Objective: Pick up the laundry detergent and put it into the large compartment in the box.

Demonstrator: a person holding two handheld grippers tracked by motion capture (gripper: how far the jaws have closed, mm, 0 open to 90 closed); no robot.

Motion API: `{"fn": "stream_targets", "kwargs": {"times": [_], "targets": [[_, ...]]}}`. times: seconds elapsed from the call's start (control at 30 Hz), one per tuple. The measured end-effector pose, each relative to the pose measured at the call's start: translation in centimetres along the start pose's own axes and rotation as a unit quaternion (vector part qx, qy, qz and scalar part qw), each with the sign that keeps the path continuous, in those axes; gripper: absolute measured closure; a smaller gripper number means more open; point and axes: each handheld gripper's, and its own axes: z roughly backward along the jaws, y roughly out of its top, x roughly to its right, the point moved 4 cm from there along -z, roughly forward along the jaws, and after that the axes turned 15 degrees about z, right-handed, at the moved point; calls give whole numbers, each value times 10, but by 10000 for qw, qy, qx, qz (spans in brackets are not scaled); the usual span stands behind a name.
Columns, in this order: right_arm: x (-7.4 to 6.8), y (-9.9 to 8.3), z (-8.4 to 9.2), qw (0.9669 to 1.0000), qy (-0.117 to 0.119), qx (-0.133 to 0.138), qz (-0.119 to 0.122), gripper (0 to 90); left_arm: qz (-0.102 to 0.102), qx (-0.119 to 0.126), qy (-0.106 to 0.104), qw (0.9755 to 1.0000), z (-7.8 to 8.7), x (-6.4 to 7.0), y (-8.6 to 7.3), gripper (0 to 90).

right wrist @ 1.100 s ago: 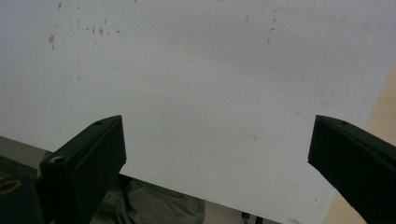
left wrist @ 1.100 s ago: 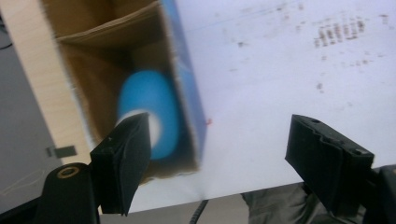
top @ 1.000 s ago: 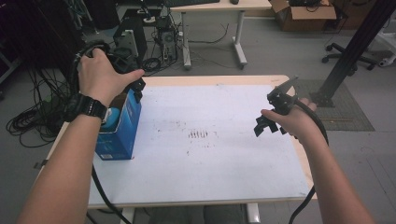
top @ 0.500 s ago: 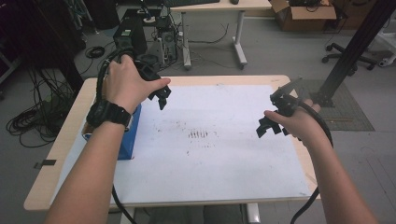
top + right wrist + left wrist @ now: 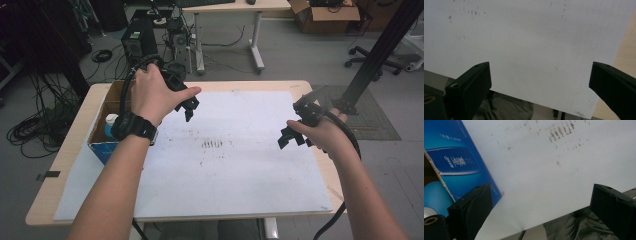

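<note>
My left gripper hangs over the upper left part of the white sheet, just right of an open blue carton. Its jaws have just been opening and now stand wide with nothing between them; in the left gripper view they frame the sheet and the carton's blue side. A pale blue bottle stands inside the carton. My right gripper hovers over the sheet's right edge, open and empty, and in the right gripper view bare sheet lies between its jaws.
The sheet covers most of a wooden table and has dark smudges near its middle. Behind the table stand a desk, equipment and floor cables. A black post rises at the right.
My left hand has swung right, from above the blue carton to over the sheet, and its jaws have spread wider. The right hand has stayed where it was.
</note>
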Motion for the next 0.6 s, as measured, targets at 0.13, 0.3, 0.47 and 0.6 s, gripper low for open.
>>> {"fn": "stream_targets", "kwargs": {"times": [0.13,0.3,0.47,0.6], "targets": [[1,0,0,10000,4,8,-11,42,-35,-17,12,10000,-2,5,0,52],[2,-2,-1,10000,5,4,-24,43,-72,-12,-32,10000,-3,10,0,51],[3,-4,0,10000,2,7,-47,42,-86,-10,-43,10000,-4,12,0,52],[3,-5,1,10000,-4,15,-39,42,-77,-12,-1,10000,-4,11,-1,50]]}}
